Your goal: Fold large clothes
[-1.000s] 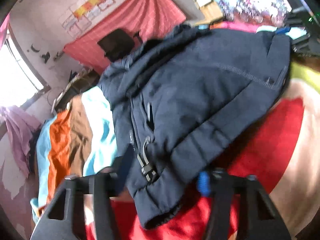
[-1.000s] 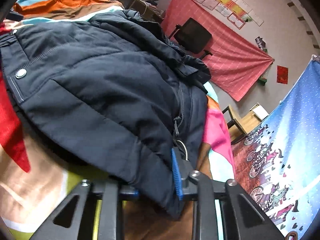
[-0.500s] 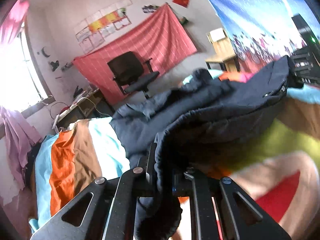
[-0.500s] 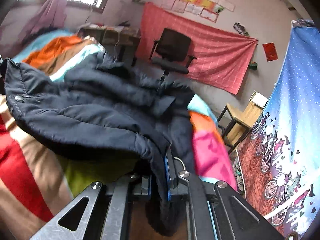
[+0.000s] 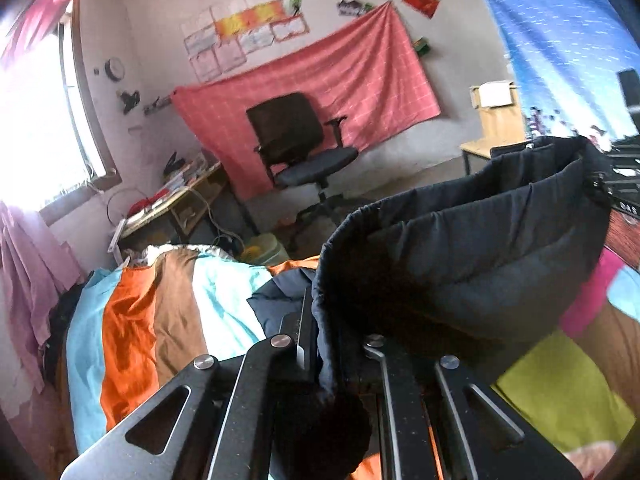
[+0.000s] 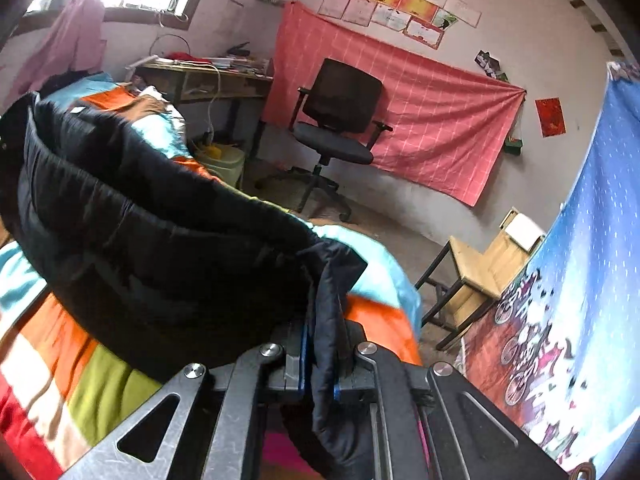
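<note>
1. The bed (image 5: 132, 320) is covered by a striped spread in orange, brown, pale blue, green and red; its far end is seen in the left wrist view, its near part in the right wrist view (image 6: 60, 380).
2. A dark navy padded jacket (image 5: 480, 248) is held up above the bed — it is stretched as a sagging band between the two grippers, with one fold of it still lying on the spread beside the left hand-held gripper. In the right wrist view the same jacket (image 6: 160, 240) is seen running away to the left, its quilted lining turned up.
3. A red checked cloth (image 6: 420, 120) is hung on the far wall, with a row of paper sheets (image 6: 400, 0) pinned above it.
4. A black office chair (image 5: 300, 144) is placed in front of the cloth, well apart from the bed.
5. A cluttered table (image 6: 208, 72) is set under the window, and a small wooden chair (image 6: 480, 272) beside a blue printed hanging (image 6: 580, 240).
6. The left hand-held gripper (image 5: 332, 344) is closed down on the jacket's edge — the fabric is pinched between its fingers and a bunch of it is left hanging below them.
7. The right hand-held gripper (image 6: 320, 352) is likewise clamped on the jacket's hem, the cloth being squeezed between its blue-edged pads (image 6: 303, 352).
</note>
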`<state>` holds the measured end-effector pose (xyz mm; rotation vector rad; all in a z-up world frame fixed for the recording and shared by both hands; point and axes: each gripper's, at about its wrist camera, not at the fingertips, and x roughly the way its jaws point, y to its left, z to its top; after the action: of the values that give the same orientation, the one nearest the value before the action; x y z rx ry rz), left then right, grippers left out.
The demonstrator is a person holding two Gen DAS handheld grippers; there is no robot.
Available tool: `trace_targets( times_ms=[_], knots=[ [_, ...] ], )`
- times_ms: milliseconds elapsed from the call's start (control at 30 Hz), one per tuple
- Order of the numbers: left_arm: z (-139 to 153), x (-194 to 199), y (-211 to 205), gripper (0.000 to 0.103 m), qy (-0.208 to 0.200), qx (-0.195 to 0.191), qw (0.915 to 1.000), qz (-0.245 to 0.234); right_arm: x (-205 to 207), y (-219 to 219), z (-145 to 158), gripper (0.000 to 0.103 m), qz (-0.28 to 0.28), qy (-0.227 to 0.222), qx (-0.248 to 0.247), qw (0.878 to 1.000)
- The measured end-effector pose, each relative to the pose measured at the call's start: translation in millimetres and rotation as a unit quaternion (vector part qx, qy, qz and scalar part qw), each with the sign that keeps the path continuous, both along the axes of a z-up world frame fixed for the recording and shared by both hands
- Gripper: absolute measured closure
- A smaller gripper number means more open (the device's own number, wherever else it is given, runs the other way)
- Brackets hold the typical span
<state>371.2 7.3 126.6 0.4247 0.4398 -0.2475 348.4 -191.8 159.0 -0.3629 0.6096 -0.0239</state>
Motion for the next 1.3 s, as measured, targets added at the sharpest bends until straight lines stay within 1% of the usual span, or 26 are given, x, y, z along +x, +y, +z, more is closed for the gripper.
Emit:
trace_targets(
  times_ms=[67, 167, 233, 300, 400, 467, 633, 833, 933, 967, 1000, 1067, 1100, 1133, 1167, 1200, 1233, 1267, 1300],
  knots=[
    [-1, 25, -4, 0.097, 0.014, -0.002, 0.9997, 0.019, 23, 1, 3, 0.095, -0.011, -0.01, 0.01, 1.0],
    [-10, 58, -11, 0.097, 0.022, -0.006, 0.9986, 0.047, 50, 1, -2, 0.095, -0.031, -0.03, 0.036, 0.998],
    [-20, 74, -16, 0.097, 0.012, 0.0, 0.9983, 0.057, 67, 0, -8, 0.095, -0.04, -0.041, 0.047, 0.997],
    [-30, 86, -19, 0.097, 0.0, -0.001, 0.9983, 0.058, 85, 0, -15, 0.095, -0.046, -0.046, 0.041, 0.997],
    [-39, 106, -18, 0.097, -0.009, -0.019, 0.9978, 0.062, 106, -6, -23, 0.095, -0.06, -0.042, 0.049, 0.996],
    [-46, 122, -16, 0.097, -0.007, -0.022, 0.9975, 0.067, 119, -9, -29, 0.095, -0.067, -0.042, 0.057, 0.995],
    [-65, 156, -10, 0.097, 0.019, -0.024, 0.9973, 0.067, 144, -10, -46, 0.094, -0.062, -0.038, 0.053, 0.996],
    [-83, 184, -9, 0.097, 0.048, -0.022, 0.9968, 0.06, 173, -17, -73, 0.091, -0.075, -0.016, 0.096, 0.992],
    [-90, 196, -7, 0.096, 0.066, -0.034, 0.9955, 0.059, 181, -21, -81, 0.09, -0.071, -0.004, 0.112, 0.991],
    [-92, 199, -5, 0.096, 0.075, -0.046, 0.9945, 0.057, 183, -23, -81, 0.09, -0.065, 0.001, 0.123, 0.99],
    [-93, 200, -4, 0.094, 0.079, -0.056, 0.9937, 0.056, 183, -26, -81, 0.088, -0.063, 0.003, 0.131, 0.989],
    [-93, 200, 0, 0.093, 0.079, -0.071, 0.9931, 0.05, 179, -34, -77, 0.066, -0.057, -0.004, 0.153, 0.987],
    [-92, 199, 0, 0.092, 0.075, -0.074, 0.9934, 0.045, 177, -36, -75, 0.044, -0.055, -0.012, 0.159, 0.986],
    [-90, 197, 2, 0.091, 0.071, -0.079, 0.9935, 0.041, 172, -40, -70, 0.036, -0.051, -0.024, 0.168, 0.984],
    [-88, 194, 4, 0.087, 0.066, -0.087, 0.9933, 0.036, 169, -41, -67, 0.036, -0.048, -0.033, 0.172, 0.983],
    [-84, 191, 6, 0.075, 0.062, -0.096, 0.9928, 0.036, 165, -43, -63, 0.035, -0.047, -0.039, 0.173, 0.983],
    [-79, 188, 11, 0.066, 0.056, -0.11, 0.9917, 0.038, 161, -44, -60, 0.032, -0.046, -0.044, 0.171, 0.983],
    [-72, 184, 17, 0.042, 0.046, -0.13, 0.9896, 0.043, 159, -43, -57, 0.03, -0.044, -0.049, 0.17, 0.983],
    [-65, 179, 24, 0.024, 0.032, -0.152, 0.9865, 0.05, 153, -44, -53, 0.025, -0.042, -0.058, 0.17, 0.983]
  ],
)
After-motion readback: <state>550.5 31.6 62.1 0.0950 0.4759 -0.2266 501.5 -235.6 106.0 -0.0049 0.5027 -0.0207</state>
